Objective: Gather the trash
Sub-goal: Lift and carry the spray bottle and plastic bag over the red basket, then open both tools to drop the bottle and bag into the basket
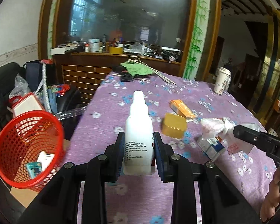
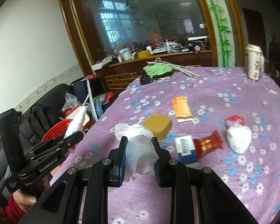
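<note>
Clamped in my left gripper [image 1: 139, 155]: a white bottle [image 1: 139, 130]; my right gripper [image 2: 139, 156] pinches a crumpled bag [image 2: 140, 149].

The print on the white bottle [image 1: 139, 130] at centre of the left wrist view is too small to read. At lower right there, the hand [image 1: 274, 196] is cut by the frame edge. The clutter behind the glass [image 2: 145, 24], upper centre, stays hazy.
</note>
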